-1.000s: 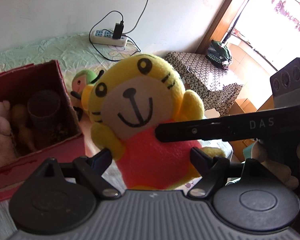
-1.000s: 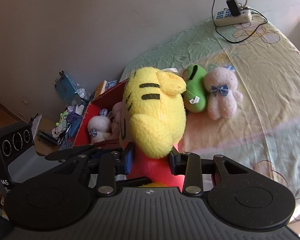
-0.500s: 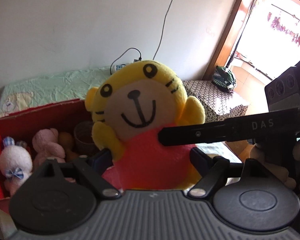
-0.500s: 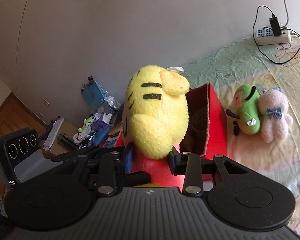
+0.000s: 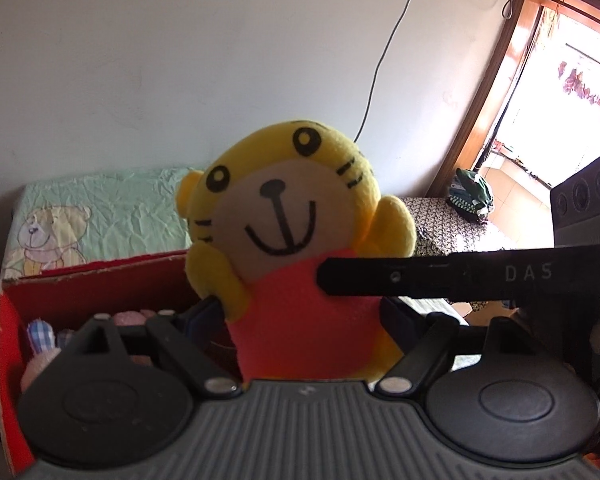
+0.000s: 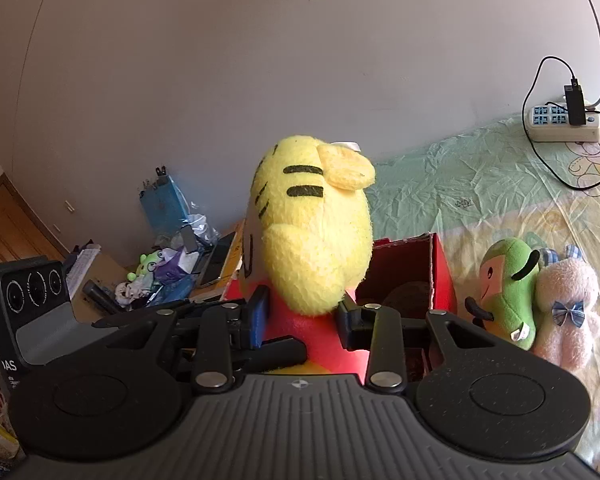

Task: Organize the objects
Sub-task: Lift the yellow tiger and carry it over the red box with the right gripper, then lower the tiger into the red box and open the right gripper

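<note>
A yellow tiger plush [image 5: 288,240] with a red body is held upright by both grippers above a red cardboard box [image 5: 80,292]. My left gripper [image 5: 300,320] is shut on its red body from the front. My right gripper [image 6: 302,320] is shut on the same body from the side; its finger crosses the left wrist view [image 5: 420,280]. The plush's back shows in the right wrist view [image 6: 316,232]. The box [image 6: 440,276] lies on the bed and holds small plush toys [image 5: 40,356] and a dark cup [image 6: 408,300].
A green plush [image 6: 508,292] and a pink bear [image 6: 568,312] lie on the bed right of the box. A power strip [image 6: 564,124] with cables lies near the wall. A cluttered low table [image 6: 160,280] stands left of the bed. A patterned stool [image 5: 452,232] stands by the doorway.
Both grippers have carried the tiger plush left and up, from beside the green and pink toys to over the red box. Both grips stay shut.
</note>
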Demonstrator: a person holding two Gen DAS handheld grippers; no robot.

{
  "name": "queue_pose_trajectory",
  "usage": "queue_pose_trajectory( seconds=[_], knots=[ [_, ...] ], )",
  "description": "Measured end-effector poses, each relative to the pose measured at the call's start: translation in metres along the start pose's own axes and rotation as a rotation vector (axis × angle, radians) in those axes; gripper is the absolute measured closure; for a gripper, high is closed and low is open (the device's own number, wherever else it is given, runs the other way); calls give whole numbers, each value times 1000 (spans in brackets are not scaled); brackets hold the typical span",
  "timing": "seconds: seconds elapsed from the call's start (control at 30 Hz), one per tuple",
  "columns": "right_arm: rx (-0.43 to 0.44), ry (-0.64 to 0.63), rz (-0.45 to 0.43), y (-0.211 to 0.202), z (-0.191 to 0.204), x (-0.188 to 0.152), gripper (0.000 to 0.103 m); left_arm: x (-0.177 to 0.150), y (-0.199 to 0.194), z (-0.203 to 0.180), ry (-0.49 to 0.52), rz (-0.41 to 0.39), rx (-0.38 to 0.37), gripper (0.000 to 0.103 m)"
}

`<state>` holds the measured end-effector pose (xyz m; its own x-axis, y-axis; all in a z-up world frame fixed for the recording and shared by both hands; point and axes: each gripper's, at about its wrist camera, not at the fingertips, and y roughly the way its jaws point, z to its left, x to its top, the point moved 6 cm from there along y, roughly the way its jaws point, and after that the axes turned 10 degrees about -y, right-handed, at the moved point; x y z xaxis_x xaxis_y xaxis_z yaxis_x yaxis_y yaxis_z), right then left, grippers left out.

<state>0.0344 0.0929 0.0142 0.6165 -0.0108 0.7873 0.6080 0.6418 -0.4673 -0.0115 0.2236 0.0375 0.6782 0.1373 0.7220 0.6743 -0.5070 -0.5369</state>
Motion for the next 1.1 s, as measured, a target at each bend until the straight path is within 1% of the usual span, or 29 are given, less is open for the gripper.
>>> queue_pose_trajectory(
  seconds=[0.1,0.33,0.6,0.73,0.9,0.97,1.1],
  knots=[
    [-38,-2,27,12,-8,-4,66,-2,18,9,-11,26,2,21],
    [-102,-23,123,39,-17,-22,66,-16,53,33,-64,123,0,20],
    [-168,-48,223,62,-18,-37,66,-31,72,59,-110,212,1,20],
    [-190,-19,262,68,-24,-44,65,-42,77,63,-126,245,-2,20],
    [-193,20,268,74,-32,-49,65,-44,86,65,-139,270,6,20],
    [-200,-9,264,74,-28,-49,62,-45,88,67,-136,276,15,20],
    [-219,-54,258,79,-26,-49,62,-48,90,70,-135,290,34,19]
  ],
)
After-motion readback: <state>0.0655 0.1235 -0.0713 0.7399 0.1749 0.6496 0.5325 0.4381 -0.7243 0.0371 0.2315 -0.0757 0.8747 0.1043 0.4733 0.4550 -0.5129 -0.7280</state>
